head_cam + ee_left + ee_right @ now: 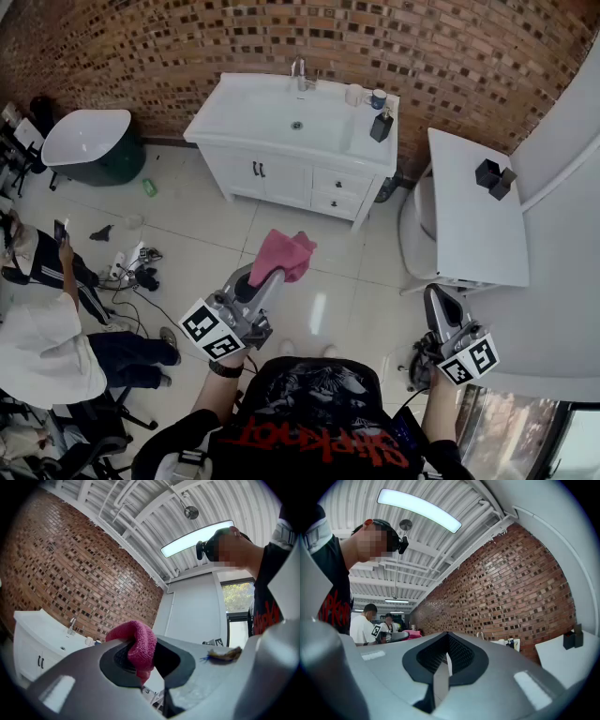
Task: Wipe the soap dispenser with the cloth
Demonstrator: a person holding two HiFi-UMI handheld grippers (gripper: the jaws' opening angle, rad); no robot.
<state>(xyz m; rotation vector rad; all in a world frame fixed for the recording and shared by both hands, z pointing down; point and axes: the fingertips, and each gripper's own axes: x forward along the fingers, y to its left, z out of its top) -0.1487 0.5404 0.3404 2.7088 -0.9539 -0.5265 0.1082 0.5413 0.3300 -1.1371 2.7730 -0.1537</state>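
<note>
The soap dispenser (382, 125), a dark bottle, stands at the right end of the white sink cabinet (246, 122), far from both grippers. My left gripper (269, 275) is raised over the tiled floor and shut on a pink cloth (284, 253), which bunches out past its tips. In the left gripper view the cloth (139, 644) is pinched between the jaws of the left gripper (145, 663). My right gripper (437, 302) is held low at the right, well short of the cabinet. In the right gripper view the right gripper (447, 660) is shut, with nothing between its jaws.
A tap (300, 73), a white cup (353, 95) and a blue-topped jar (378, 97) stand by the basin. A white table (469, 225) with black blocks (494, 177) lies right. A tub (86, 142), cables and seated people (47, 347) are at the left.
</note>
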